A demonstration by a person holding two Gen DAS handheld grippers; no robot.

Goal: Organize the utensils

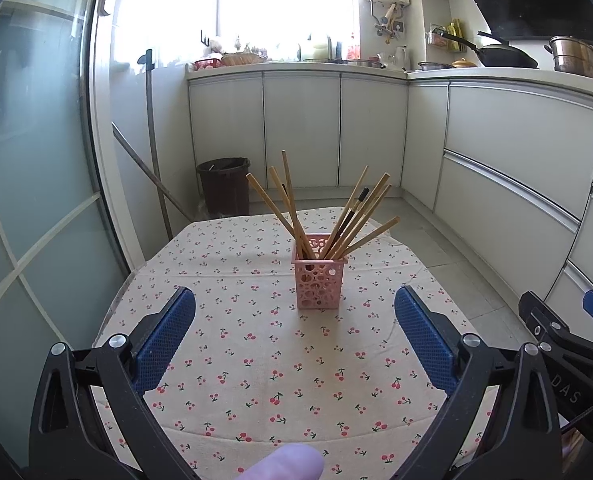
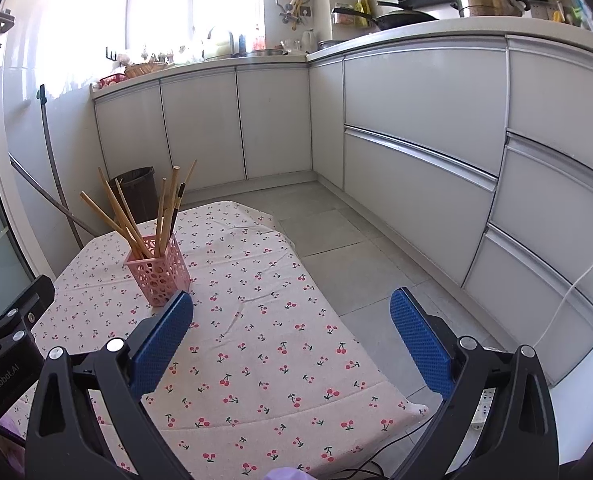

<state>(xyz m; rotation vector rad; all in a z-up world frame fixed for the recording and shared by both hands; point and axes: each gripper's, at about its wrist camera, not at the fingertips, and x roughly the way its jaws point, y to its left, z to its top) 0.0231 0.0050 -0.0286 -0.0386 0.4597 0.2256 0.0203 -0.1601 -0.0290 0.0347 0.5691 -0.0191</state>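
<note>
Your left camera sits low over the table [image 1: 256,360] and looks straight ahead at the pink basket [image 1: 317,276] — quite near, dead centre. Your right camera looks from further right — the basket [image 2: 158,270] is off to its left. Both see the cherry cloth and white cupboards [image 2: 416,128].

Left tongs [image 1: 295,308] spread wide over the desk in its cherry-print cloth [image 1: 232,364], blue ribbed pads [image 1: 164,344] apart with nothing between them. Straight ahead, past the tips, the pink perforated plastic square basket [image 1: 317,274] stands upright, wooden chopsticks [image 1: 296,208] fanning out left and right, one dark stick among them. At the far right edge, part of the other black tongs [image 1: 564,340]. On the floor behind the desk, a dark brown bin [image 1: 223,186].
</note>
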